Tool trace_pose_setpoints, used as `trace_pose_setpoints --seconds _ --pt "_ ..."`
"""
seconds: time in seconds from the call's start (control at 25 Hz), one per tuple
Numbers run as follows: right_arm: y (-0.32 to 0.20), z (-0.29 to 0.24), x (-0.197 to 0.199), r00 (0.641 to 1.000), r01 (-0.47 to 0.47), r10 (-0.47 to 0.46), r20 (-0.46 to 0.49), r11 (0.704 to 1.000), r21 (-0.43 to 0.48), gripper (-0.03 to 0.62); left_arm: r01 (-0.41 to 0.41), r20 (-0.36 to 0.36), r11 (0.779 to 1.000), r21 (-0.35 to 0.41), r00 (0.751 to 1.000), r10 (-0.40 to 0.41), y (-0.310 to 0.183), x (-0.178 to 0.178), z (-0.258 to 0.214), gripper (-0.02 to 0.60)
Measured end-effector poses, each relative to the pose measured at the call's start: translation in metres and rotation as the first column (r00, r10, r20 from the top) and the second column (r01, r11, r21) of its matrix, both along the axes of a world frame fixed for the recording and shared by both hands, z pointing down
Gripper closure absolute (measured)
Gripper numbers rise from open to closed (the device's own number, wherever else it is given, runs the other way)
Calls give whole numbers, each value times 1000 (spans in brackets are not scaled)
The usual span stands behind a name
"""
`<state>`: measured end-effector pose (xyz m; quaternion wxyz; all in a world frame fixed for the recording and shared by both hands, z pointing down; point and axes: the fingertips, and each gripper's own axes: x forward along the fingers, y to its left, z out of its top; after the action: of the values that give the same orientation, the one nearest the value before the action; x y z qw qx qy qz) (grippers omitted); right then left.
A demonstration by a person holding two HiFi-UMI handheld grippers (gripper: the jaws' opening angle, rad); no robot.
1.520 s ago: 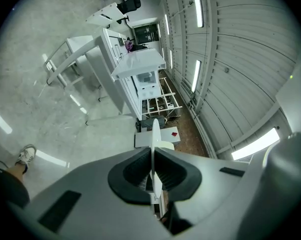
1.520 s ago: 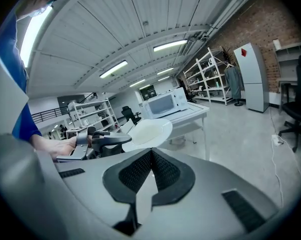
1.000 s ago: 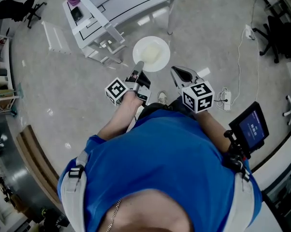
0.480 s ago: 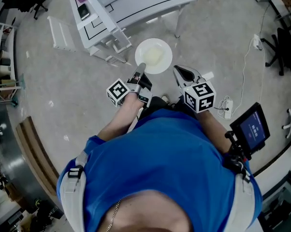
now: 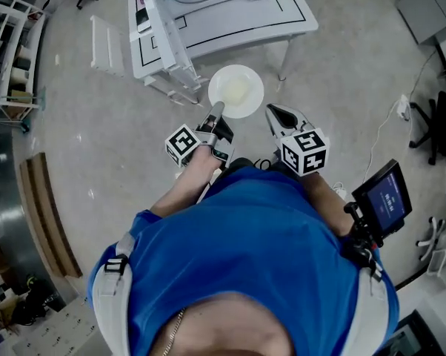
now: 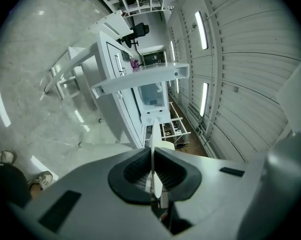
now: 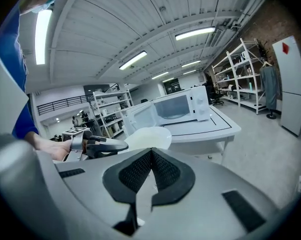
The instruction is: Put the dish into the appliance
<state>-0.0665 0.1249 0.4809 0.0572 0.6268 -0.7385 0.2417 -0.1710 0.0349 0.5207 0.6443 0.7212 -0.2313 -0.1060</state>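
Room: workshop hall with a pale floor [image 5: 82, 162]; a white counter [image 5: 238, 21] stands ahead of me.
Appliance: white microwave [image 7: 178, 106] on that counter; I cannot tell whether its door is open.
Dish [image 5: 236, 91]: in the air, held about level, short of the counter's near edge.
Left gripper [image 5: 217, 110]: fingers clenched on the dish's near rim, which sits edge-on between them.
Right gripper [image 5: 273, 112]: fingers closed together on nothing, just beside the dish.
Done: dish is lifted and near the counter.
Left: reach the microwave, open the door if needed, slide the dish inside, release.
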Motion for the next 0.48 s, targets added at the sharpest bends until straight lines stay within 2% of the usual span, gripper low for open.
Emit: trace_pose_setpoints --seconds 0.24,0.48 --pt "-22 -3 59 996 88 -88 2 996 13 594 86 3 996 0 996 -86 -11 54 -2 565" --pt "-25 3 109 991 136 -136 15 991 14 593 150 8 989 -4 989 -150 -11 98 1 565"
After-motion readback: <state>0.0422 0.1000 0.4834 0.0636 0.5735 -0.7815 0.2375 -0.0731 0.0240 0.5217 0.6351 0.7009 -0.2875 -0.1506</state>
